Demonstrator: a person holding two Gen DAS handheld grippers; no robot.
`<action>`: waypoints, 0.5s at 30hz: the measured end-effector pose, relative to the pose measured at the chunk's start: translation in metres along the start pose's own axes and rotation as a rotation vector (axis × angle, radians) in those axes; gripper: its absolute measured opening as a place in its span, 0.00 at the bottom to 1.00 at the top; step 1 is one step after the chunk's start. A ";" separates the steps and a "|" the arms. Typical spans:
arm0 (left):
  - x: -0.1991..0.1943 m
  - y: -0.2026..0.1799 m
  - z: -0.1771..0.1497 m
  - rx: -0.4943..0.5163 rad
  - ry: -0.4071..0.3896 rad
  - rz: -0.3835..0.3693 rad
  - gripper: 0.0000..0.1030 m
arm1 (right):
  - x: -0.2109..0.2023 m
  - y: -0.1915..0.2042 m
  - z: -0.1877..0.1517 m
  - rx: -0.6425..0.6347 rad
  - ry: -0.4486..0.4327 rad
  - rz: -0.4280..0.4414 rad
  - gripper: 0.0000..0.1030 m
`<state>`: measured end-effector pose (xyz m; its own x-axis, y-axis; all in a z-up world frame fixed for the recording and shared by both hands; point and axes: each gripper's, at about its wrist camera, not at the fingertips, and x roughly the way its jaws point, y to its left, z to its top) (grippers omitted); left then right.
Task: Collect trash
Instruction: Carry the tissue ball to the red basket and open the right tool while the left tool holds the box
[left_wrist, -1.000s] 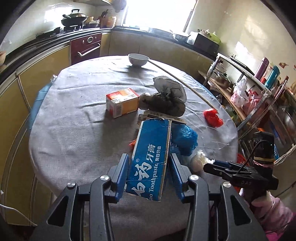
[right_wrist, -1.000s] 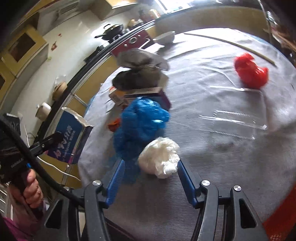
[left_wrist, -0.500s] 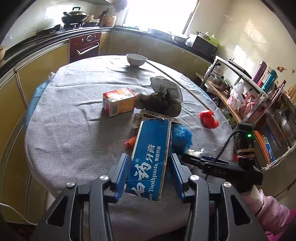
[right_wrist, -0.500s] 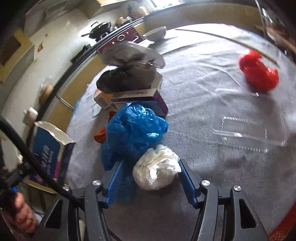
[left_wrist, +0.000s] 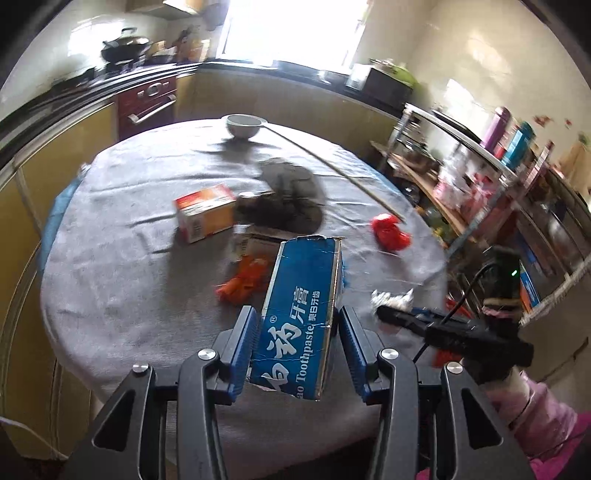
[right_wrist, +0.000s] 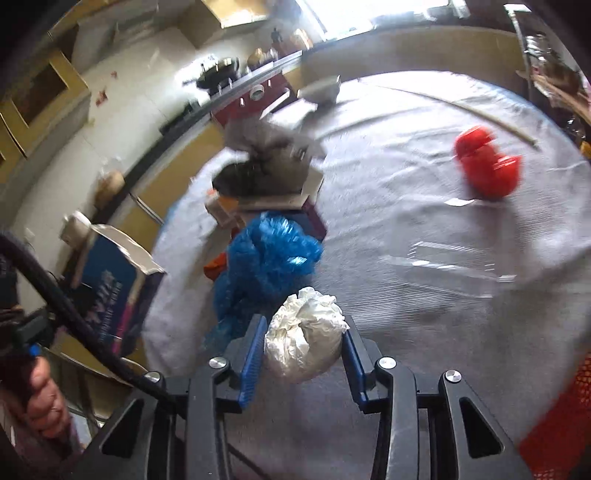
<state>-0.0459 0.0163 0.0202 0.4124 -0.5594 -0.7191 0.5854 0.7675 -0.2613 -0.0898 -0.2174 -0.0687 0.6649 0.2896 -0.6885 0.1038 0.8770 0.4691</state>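
Moved: right gripper (right_wrist: 303, 347) jaws, which I closed onto the white wad (right_wrist: 304, 341).
Left gripper (left_wrist: 295, 332): I keep it clamped on the toothpaste box (left_wrist: 301, 314).

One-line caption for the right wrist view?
Right gripper shut on white crumpled wad, blue bag beside, on the gray table.

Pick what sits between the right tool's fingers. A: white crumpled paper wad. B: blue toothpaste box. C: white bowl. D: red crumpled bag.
A: the right tool has closed on the white crumpled paper wad, with both blue pads against its sides.
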 end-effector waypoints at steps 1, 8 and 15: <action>0.002 -0.008 0.000 0.019 0.004 -0.013 0.46 | -0.012 -0.006 -0.001 0.013 -0.025 0.006 0.41; 0.040 -0.103 0.006 0.216 0.096 -0.191 0.47 | -0.096 -0.077 -0.021 0.154 -0.157 -0.082 0.41; 0.102 -0.215 0.001 0.394 0.202 -0.359 0.47 | -0.174 -0.173 -0.072 0.377 -0.228 -0.186 0.44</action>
<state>-0.1285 -0.2060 0.0037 0.0201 -0.6627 -0.7486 0.8965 0.3434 -0.2799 -0.2772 -0.3920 -0.0698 0.7507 0.0129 -0.6605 0.4691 0.6937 0.5466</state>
